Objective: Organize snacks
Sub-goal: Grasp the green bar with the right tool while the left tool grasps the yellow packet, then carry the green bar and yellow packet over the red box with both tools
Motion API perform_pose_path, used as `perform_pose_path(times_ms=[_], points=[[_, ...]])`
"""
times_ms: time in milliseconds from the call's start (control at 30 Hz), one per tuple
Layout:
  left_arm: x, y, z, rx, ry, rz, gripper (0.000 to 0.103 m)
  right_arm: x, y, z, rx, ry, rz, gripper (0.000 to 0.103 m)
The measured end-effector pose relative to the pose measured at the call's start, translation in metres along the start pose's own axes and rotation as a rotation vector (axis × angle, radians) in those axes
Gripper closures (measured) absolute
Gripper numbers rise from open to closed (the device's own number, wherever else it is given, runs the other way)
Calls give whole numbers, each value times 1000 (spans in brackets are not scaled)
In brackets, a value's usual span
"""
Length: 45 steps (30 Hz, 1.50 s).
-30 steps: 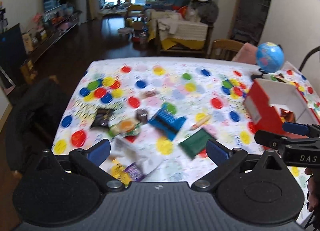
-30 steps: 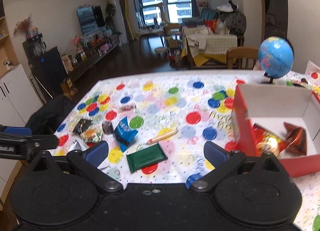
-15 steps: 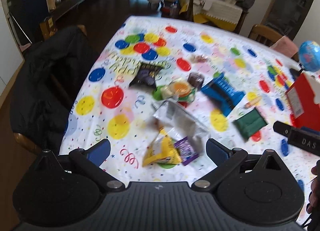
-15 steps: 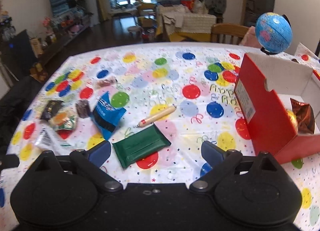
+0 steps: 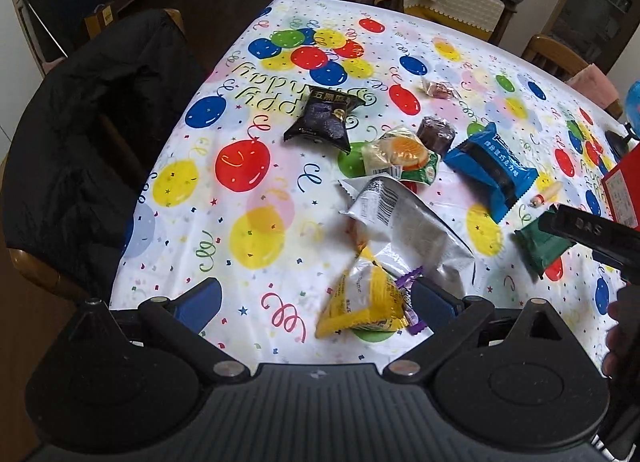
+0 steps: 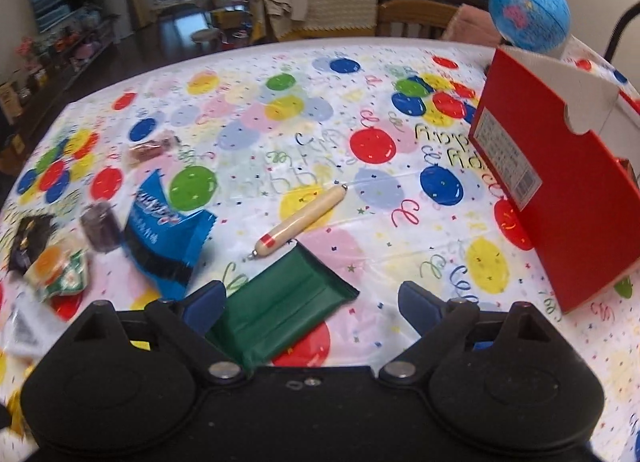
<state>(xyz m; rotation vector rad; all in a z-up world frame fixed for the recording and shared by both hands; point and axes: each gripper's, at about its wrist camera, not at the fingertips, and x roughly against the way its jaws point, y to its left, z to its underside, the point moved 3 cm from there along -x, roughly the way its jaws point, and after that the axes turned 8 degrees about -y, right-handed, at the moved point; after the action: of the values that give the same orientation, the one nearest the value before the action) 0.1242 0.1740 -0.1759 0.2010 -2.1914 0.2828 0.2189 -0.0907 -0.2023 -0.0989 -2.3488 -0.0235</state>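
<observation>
here, on the left, the left gripper [image 5: 316,302] hangs over the near edge of the balloon tablecloth [image 5: 240,166] with its jaws wide apart and nothing pressed between them. the yellow packet [image 5: 364,304] lies flat on the cloth inside that gap, well over toward the right-hand finger, with the silver bag [image 5: 404,222] just beyond it and overlapping its far corner. its long side runs roughly across the gap, so the pads would meet its short ends.

further right, the right gripper [image 6: 310,298] sits low over the green packet [image 6: 280,314], jaws closing but not yet touching it. the packet lies between them, hard against the left-hand finger, with clear cloth showing before the right-hand one. its long axis slants up to the right, so the fingers would close partly along its length rather than squarely across it.

farthest right stands the red box [image 6: 560,222], open-topped, well apart from both packets; the right hand is the nearer to it.
</observation>
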Motion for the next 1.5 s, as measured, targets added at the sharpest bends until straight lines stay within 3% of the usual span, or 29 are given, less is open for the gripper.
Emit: perform_pose_path(times_ms=[300, 533, 833, 1033, 1200, 1500], points=[[-6, 3, 1, -1, 12, 38, 7, -18, 14, -1, 2, 13, 111, 10], [-10, -1, 2, 14, 52, 116, 22, -19, 16, 2, 11, 36, 90, 14], [-22, 5, 4, 36, 89, 128, 29, -7, 13, 8, 51, 58, -23, 42], [-24, 9, 6, 54, 94, 155, 30, 3, 2, 14, 79, 62, -73, 55], [-23, 10, 6, 54, 96, 143, 57, 10, -10, 20, 69, 65, -79, 56], [-16, 12, 4, 57, 79, 96, 68, 28, -22, 21, 71, 45, -104, 56]])
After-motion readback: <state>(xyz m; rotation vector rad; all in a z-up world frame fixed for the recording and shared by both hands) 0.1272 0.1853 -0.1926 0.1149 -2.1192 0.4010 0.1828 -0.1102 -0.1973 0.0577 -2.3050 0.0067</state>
